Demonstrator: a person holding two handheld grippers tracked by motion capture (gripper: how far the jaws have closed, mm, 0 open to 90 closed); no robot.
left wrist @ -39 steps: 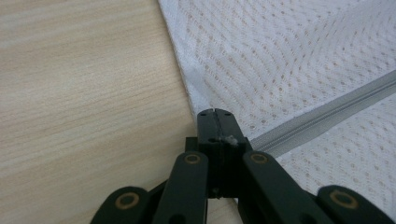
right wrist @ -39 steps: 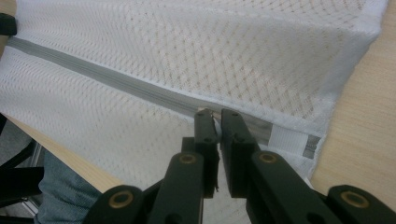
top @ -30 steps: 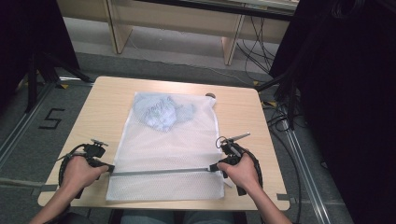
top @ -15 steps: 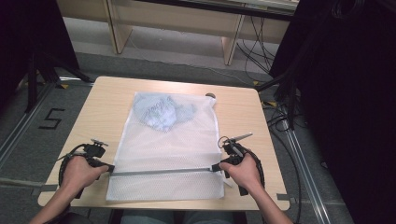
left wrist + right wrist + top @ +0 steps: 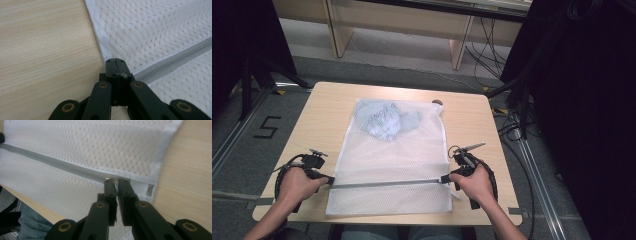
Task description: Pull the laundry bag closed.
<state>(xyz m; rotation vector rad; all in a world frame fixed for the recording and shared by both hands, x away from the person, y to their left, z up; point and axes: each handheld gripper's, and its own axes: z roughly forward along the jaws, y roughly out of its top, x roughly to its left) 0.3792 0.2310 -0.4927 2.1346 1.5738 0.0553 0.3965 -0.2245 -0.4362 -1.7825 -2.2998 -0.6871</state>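
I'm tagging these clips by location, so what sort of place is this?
Probably a lab or studio set up for recording: a small wooden table on a grey floor, black curtains at the sides, loose cables, and a number 5 marked on the floor.

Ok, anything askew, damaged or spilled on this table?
Nothing stands out. The mesh bag lies flat on the table, zipper straight between the left gripper and right gripper, bundle inside.

Mesh bag on wooden table
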